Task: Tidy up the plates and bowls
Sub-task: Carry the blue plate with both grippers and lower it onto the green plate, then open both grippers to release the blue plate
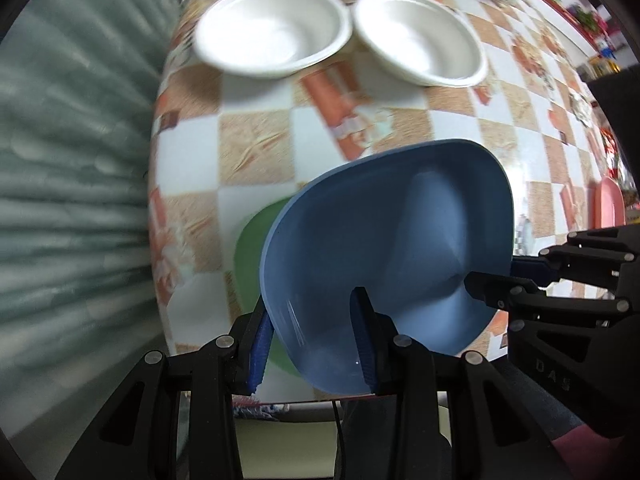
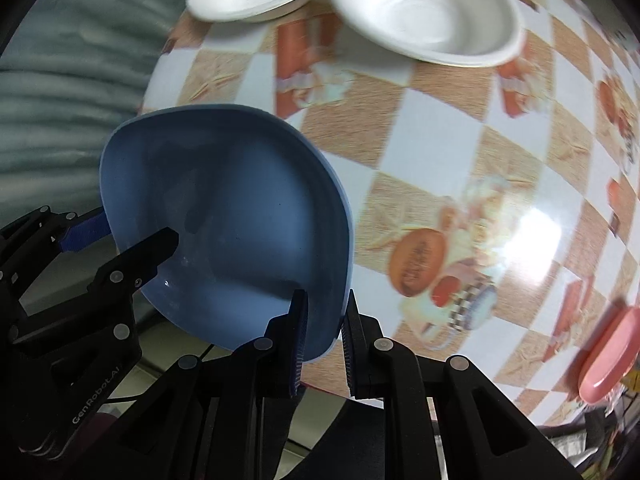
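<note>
Gripping opposite rims, both tongs, left (image 1: 316, 344) and right (image 2: 324, 340), are clamped on the blue plastic bowl (image 1: 384, 240); it looks light, stiff and slippery, above the checkered surface (image 1: 256, 140).

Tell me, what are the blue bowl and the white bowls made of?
Blue bowl: probably plastic, smooth with a soft sheen and thin even rim. White bowls: look like foam or paper disposables, matte with thin rolled rims, though blur leaves that open.

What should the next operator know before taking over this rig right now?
Left tool: shut on the blue bowl's rim.
Right tool: shut on the opposite rim; bowl carried between both above the checked table.
Below it: green dish, partly hidden.
Three white bowls sit apart at the far side; pink plate at the right edge.
Done: blue bowl lifted.
Left: set it down, gather the rest.
</note>
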Action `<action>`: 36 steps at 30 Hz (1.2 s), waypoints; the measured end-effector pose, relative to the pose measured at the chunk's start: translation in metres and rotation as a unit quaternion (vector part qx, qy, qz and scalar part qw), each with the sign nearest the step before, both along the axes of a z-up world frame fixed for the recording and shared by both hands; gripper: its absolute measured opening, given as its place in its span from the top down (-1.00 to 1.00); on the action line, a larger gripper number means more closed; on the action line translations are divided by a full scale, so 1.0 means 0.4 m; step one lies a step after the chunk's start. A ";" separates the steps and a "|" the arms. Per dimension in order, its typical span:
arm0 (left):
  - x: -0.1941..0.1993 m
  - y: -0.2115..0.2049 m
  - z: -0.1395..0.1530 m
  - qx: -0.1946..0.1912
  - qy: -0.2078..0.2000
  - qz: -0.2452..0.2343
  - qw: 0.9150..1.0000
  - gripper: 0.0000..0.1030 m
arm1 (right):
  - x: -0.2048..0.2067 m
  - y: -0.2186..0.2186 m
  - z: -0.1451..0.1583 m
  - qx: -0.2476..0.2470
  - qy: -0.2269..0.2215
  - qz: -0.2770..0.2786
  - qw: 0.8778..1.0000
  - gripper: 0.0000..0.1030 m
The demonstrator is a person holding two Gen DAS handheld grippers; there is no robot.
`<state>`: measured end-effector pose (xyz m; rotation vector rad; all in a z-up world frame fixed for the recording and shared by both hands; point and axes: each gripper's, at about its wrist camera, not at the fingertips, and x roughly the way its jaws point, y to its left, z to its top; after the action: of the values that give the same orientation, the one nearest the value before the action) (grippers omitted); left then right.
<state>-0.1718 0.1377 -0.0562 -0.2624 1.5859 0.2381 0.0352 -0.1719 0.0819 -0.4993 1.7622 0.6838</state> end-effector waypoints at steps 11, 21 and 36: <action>-0.021 0.026 -0.037 -0.006 0.017 0.018 1.000 0.22 | -0.036 0.070 -0.061 -0.005 0.023 -0.005 1.000 0.63; -0.022 0.044 -0.052 -0.004 0.021 0.025 0.999 0.11 | -0.066 0.124 -0.115 -0.005 0.031 -0.007 0.999 0.63; -0.047 0.114 -0.056 0.016 0.001 0.079 0.997 -0.53 | -0.073 0.131 -0.227 -0.027 0.044 -0.064 0.997 -0.63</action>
<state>-0.1907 0.1834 -0.0788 -0.3645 1.5631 0.3861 0.0060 -0.1197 -0.0090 -0.3940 1.8819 0.5760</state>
